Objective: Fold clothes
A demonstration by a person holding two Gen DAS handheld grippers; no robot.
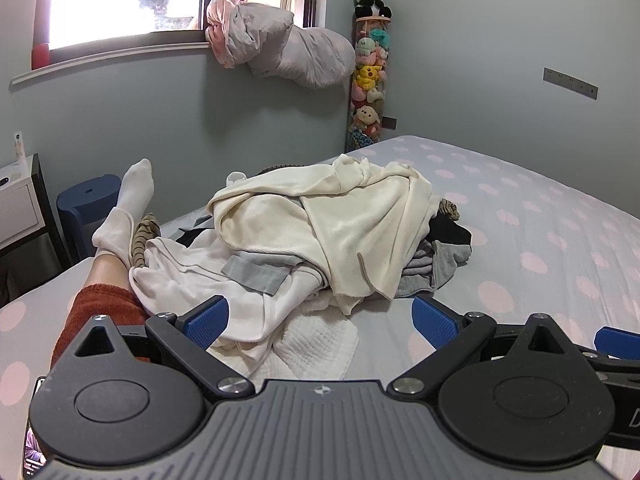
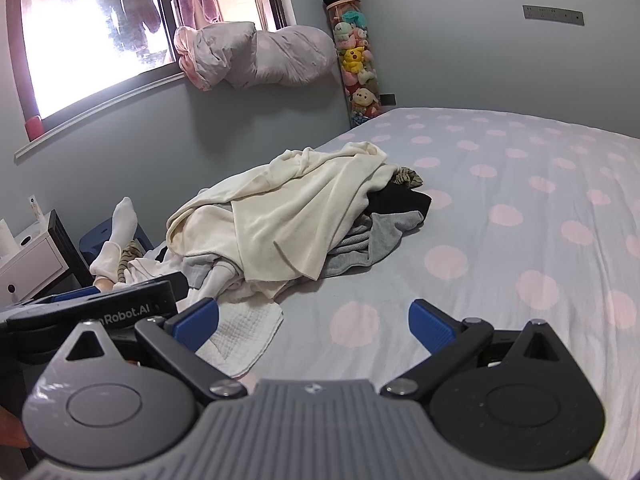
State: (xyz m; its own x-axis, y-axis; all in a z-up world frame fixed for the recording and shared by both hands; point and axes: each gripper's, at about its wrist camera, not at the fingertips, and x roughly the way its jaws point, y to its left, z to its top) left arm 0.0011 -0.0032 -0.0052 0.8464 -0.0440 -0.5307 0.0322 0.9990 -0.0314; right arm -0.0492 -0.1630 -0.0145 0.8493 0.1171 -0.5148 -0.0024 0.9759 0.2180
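Note:
A heap of clothes (image 1: 320, 232) lies on the bed, topped by a cream garment (image 1: 360, 216) over white, grey, black and striped pieces. A white waffle cloth (image 1: 320, 344) lies flat at its near edge. My left gripper (image 1: 320, 316) hovers open just before the heap, nothing between its blue pads. In the right wrist view the same heap (image 2: 296, 220) sits ahead and left, with the waffle cloth (image 2: 244, 336) by the left finger. My right gripper (image 2: 314, 320) stands open over bare sheet, holding nothing. The left gripper's body (image 2: 100, 312) shows at the left edge.
The bed sheet (image 2: 500, 240) is grey with pink dots and stretches wide to the right. A person's leg in a white sock (image 1: 124, 208) rests left of the heap. A bedside cabinet (image 1: 20, 204), blue stool (image 1: 84, 200) and toy tube (image 1: 368, 80) stand by the wall.

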